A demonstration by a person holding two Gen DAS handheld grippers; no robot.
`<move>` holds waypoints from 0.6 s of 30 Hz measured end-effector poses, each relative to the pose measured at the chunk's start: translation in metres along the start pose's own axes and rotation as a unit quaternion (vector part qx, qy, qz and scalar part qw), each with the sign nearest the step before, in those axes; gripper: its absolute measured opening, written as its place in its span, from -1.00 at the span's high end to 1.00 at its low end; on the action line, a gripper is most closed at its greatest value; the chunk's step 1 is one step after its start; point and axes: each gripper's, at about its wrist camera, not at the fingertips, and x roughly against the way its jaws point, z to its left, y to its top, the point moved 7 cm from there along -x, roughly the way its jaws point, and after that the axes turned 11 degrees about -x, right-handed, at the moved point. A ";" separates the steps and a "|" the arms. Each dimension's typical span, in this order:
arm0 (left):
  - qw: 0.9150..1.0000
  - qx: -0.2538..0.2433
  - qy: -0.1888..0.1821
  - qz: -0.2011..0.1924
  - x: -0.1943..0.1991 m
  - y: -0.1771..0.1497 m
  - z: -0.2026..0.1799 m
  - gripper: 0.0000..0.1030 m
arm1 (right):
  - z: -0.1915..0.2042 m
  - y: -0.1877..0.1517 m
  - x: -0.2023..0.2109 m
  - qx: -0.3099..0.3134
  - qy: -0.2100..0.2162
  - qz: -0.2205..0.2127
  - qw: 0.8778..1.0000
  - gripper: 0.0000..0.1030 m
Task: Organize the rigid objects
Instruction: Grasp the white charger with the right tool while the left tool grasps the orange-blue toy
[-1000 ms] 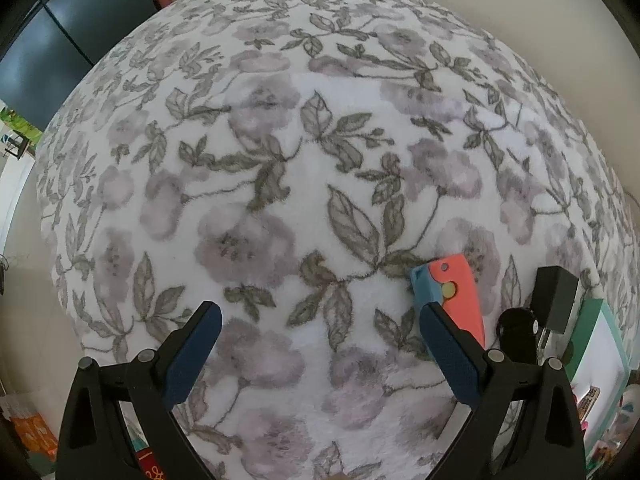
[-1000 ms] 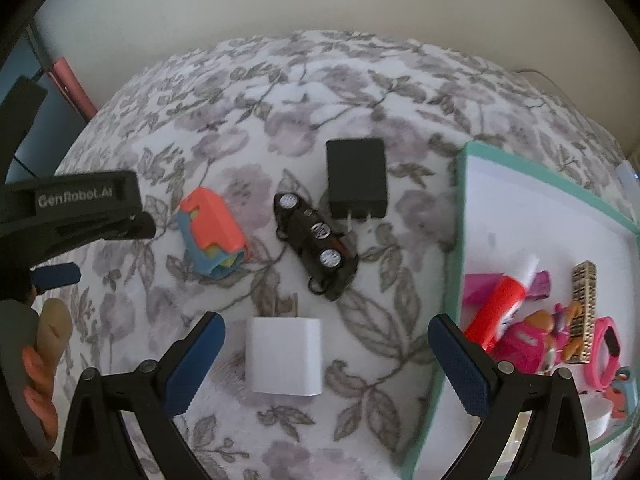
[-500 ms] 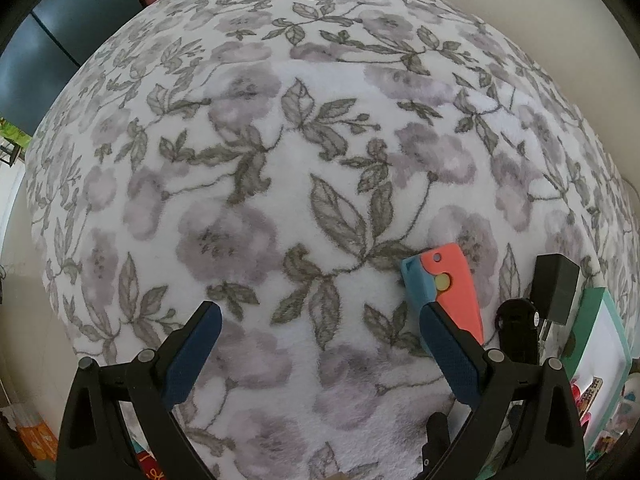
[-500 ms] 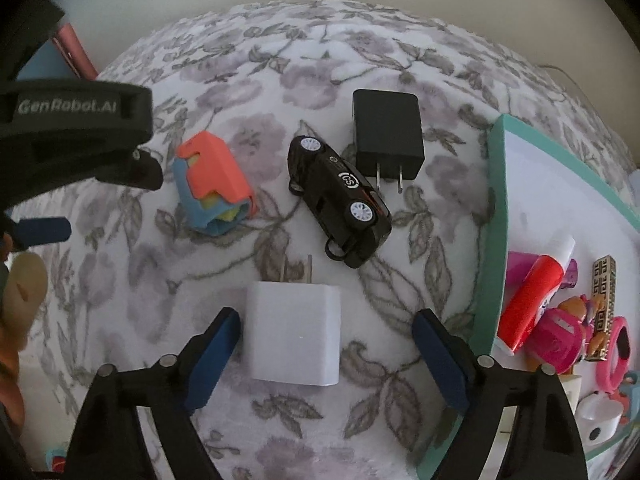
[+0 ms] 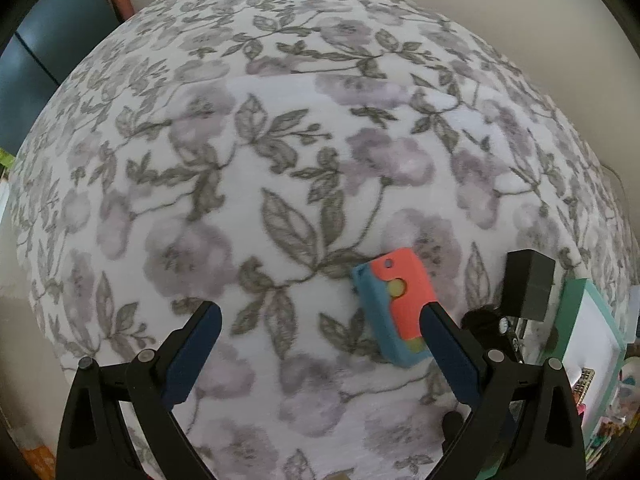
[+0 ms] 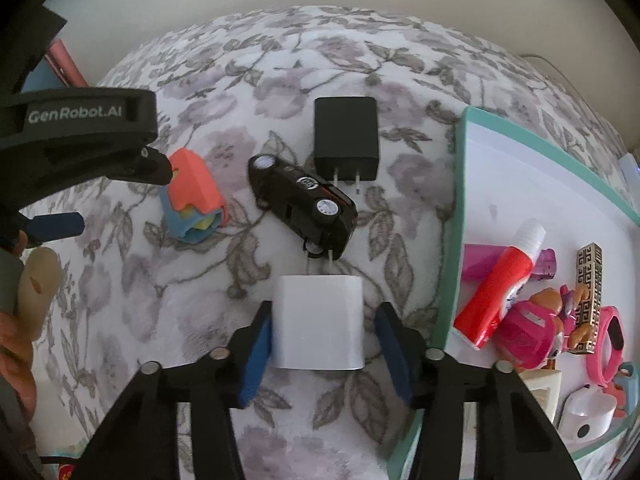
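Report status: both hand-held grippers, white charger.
Right hand-held gripper open, straddling white charger. Left hand-held gripper open, empty. Black toy car lies just past charger prongs.

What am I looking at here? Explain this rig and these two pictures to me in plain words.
No robot: a person holds a two-finger clamp in each hand, with a wide-angle camera looking along the fingers. One picture comes from the left gripper, the other from the right gripper.

On the flowered blanket lie a white charger, a black charger, a black toy car and an orange and blue toy. A green-rimmed tray at the right holds small toys and a red tube.

The right gripper's fingers flank the white charger: one touches it, the other shows a gap, so nothing is gripped. The left gripper is open and empty.
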 end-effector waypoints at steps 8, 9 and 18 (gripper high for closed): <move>1.000 -0.020 -0.003 -0.005 -0.010 0.011 -0.030 -0.93 | -0.006 0.004 0.001 -0.004 0.010 -0.005 1.000 0.12; 1.000 -0.021 -0.003 -0.005 -0.012 0.012 -0.034 -0.93 | -0.006 0.005 0.000 -0.001 0.009 -0.006 1.000 0.13; 0.999 -0.036 -0.002 -0.005 -0.040 0.018 -0.057 -0.92 | -0.004 0.004 0.003 0.011 0.008 -0.011 1.000 0.13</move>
